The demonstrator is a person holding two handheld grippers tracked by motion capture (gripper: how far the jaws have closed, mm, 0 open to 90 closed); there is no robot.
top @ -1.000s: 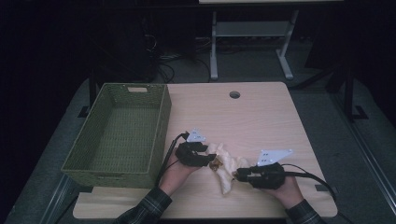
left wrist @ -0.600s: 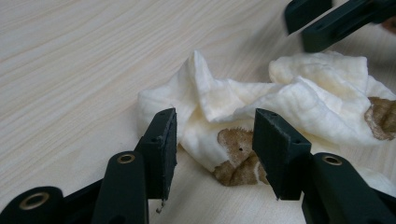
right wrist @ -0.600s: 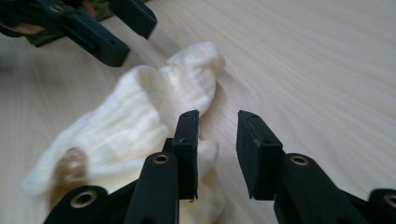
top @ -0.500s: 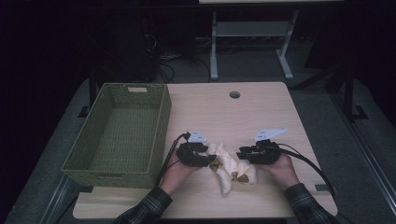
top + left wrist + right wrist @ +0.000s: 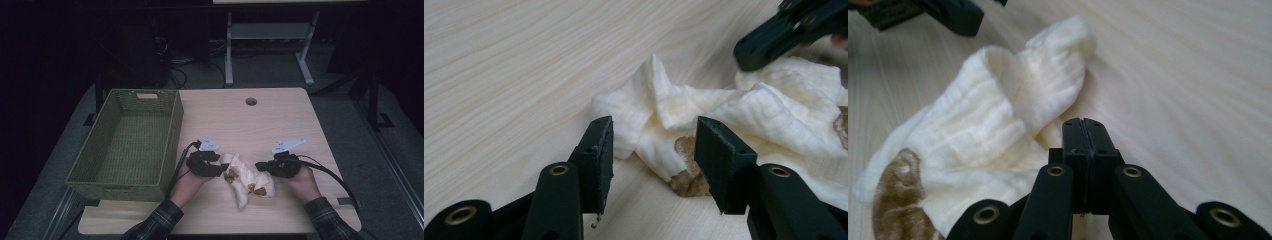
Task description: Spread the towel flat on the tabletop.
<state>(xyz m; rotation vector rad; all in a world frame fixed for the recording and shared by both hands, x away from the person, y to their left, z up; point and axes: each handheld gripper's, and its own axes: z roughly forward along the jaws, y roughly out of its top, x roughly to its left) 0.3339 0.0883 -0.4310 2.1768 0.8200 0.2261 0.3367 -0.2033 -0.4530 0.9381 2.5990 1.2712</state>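
A crumpled cream cloth (image 5: pixel 247 180) with brown stains lies near the table's front edge, between my two grippers. My left gripper (image 5: pixel 224 171) rests at its left end, open. In the left gripper view its jaws (image 5: pixel 654 150) stand apart, with a fold of the cloth (image 5: pixel 684 110) just beyond the tips and no pad pressing on it. My right gripper (image 5: pixel 259 165) is at the cloth's right side and has just been closing. In the right gripper view its jaws (image 5: pixel 1083 130) meet, the cloth (image 5: pixel 988 130) lies against the left jaw, and no cloth shows between the pads.
A green woven basket (image 5: pixel 175 135) with nothing in it stands at the table's left, close to my left hand. The pale wooden table (image 5: pixel 250 125) has a round cable hole (image 5: pixel 251 101) at the back. A metal stand and cables are on the dark floor beyond.
My right hand has slid left along the table up to the cloth's right side. The left hand and the cloth have stayed where they were.
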